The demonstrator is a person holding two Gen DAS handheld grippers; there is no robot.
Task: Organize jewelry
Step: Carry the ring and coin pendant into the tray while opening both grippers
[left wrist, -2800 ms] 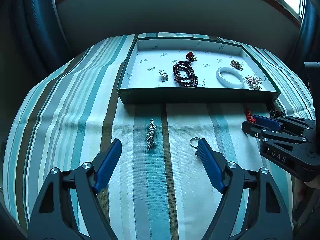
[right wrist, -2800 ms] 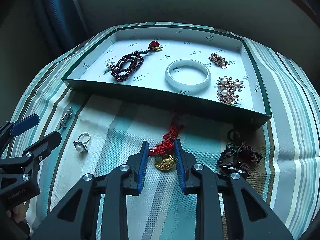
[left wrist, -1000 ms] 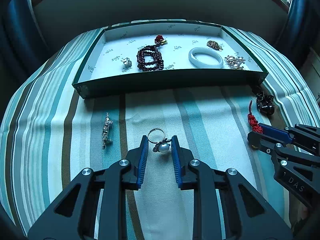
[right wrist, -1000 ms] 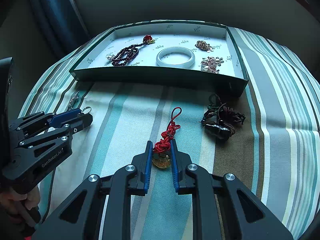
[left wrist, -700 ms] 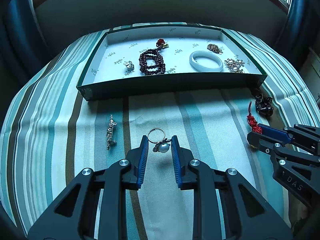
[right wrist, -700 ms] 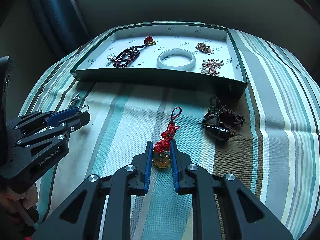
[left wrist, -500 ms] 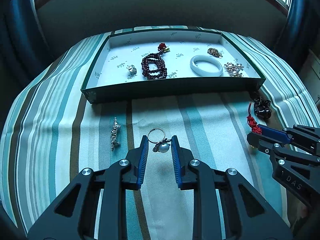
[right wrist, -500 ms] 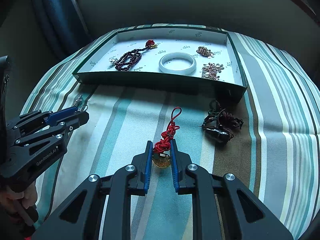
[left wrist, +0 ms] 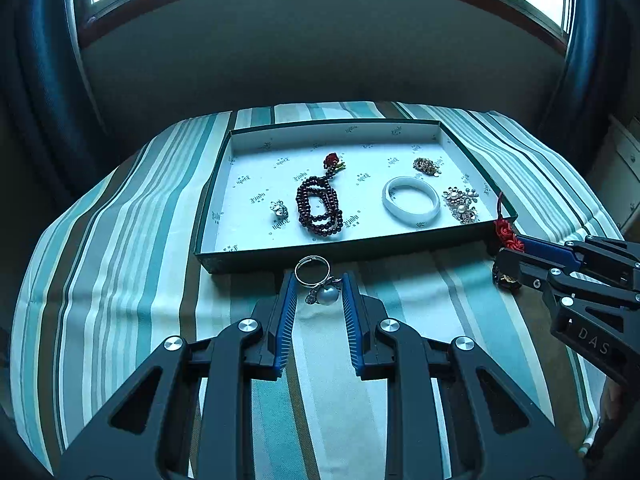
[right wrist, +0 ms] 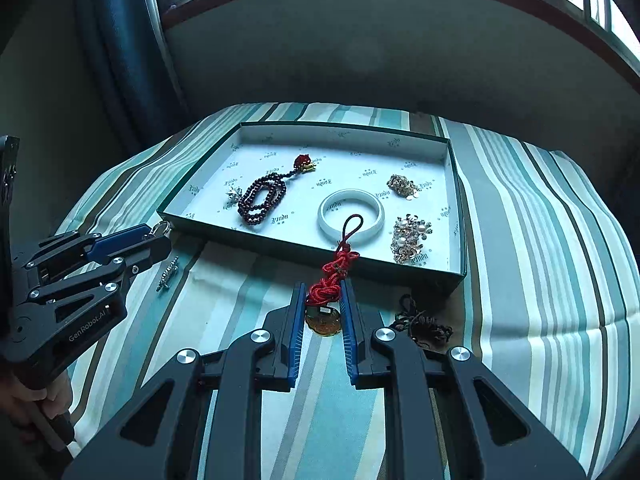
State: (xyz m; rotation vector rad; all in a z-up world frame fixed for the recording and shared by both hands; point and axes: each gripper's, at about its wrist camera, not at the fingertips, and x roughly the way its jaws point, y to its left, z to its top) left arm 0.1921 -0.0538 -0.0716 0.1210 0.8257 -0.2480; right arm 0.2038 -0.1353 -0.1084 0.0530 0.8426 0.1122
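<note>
My left gripper [left wrist: 318, 286] is shut on a silver pearl ring [left wrist: 320, 286], lifted off the striped cloth just before the green tray [left wrist: 248, 258]. My right gripper [right wrist: 323, 298] is shut on a red knotted charm with a gold coin [right wrist: 326, 318], also held in the air in front of the tray [right wrist: 456, 276]. The charm's cord loop [right wrist: 352, 228] stands up over the tray's front wall. In the tray lie a dark bead bracelet [left wrist: 319, 208], a white bangle [left wrist: 411, 200], a small silver piece [left wrist: 279, 209] and two sparkly brooches [left wrist: 460, 204].
A silver bar brooch [right wrist: 167, 274] lies on the cloth left of the tray's front. A dark corded pendant [right wrist: 424, 326] lies at the right, near the tray's corner. A hand [right wrist: 36, 412] holds the left gripper's handle. A wall and a window stand behind the table.
Both grippers have risen with their pieces, the ring and the charm now off the cloth. The tray sits lower and nearer in both views, and more of the wall shows.
</note>
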